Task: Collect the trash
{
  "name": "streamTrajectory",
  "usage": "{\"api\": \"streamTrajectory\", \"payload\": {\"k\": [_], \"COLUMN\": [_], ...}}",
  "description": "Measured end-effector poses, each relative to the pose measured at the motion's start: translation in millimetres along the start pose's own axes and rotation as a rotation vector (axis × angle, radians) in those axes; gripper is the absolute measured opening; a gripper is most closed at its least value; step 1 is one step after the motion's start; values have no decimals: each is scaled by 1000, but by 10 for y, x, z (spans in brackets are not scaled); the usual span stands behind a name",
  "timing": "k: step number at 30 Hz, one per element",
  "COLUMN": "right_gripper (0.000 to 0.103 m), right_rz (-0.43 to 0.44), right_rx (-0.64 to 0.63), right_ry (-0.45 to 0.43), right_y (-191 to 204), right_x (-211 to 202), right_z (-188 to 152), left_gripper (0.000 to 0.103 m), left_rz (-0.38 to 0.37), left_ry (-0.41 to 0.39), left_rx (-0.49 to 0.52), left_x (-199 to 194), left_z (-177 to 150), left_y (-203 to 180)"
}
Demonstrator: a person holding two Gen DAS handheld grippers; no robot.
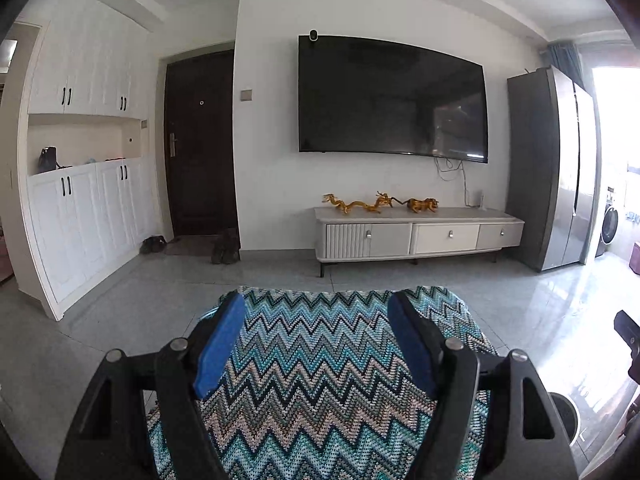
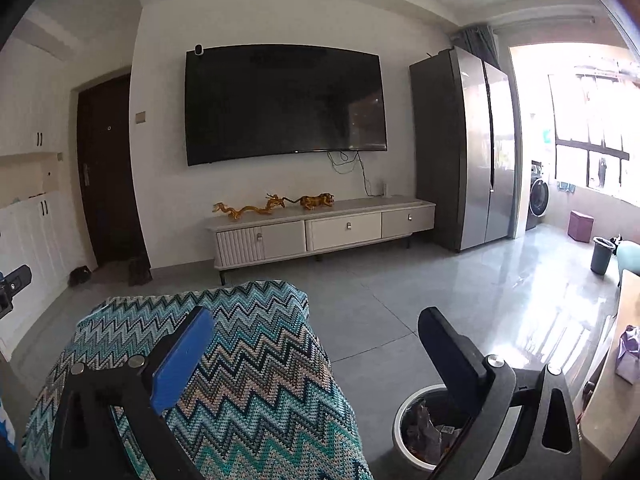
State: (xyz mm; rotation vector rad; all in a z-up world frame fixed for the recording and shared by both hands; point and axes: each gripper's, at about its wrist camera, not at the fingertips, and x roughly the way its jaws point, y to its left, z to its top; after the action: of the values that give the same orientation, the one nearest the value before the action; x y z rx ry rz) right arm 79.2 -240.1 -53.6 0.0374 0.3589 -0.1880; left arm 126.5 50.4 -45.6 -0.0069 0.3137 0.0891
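My left gripper (image 1: 316,304) is open with nothing between its blue pads (image 1: 220,352), held above a seat draped in a teal zigzag blanket (image 1: 320,380). My right gripper (image 2: 316,316) is open wide and empty, spanning the blanket's (image 2: 260,380) right edge and the floor. Under its right finger a white round bin (image 2: 400,412) stands on the floor with crumpled wrappers (image 2: 424,424) inside. The bin's rim (image 1: 576,412) also shows low right in the left wrist view. A crumpled purple wrapper (image 2: 630,350) lies on a table (image 2: 612,392) at the far right.
Ahead stand a white TV cabinet (image 2: 320,232) with gold figurines, a wall TV (image 1: 392,100) and a grey fridge (image 2: 468,152). A dark grey bin (image 2: 602,254) and a purple stool (image 2: 580,226) are near the bright balcony. Shoes (image 1: 226,246) lie by the dark door.
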Motion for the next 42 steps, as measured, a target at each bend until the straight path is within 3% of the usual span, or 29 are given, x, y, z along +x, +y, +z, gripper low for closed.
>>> {"api": "streamTrajectory", "payload": {"k": [4,12,42], "right_gripper": [103,103,103], "right_rz": [-10,-27,-110], "right_rx": [-33,-56,-43], "right_ry": [3,19,72], "right_y": [98,139,9], "right_x": [29,137,514], "right_z": [-73,-152,-352], "left_gripper": [81,86,86], "left_rz": [22,30,30], "left_ry": [-14,-5,64], "left_rx": [5,17,18], "left_x": [-14,66,559], "left_z": [-43,-129,-306], "left_y": [-22,-75,-115]}}
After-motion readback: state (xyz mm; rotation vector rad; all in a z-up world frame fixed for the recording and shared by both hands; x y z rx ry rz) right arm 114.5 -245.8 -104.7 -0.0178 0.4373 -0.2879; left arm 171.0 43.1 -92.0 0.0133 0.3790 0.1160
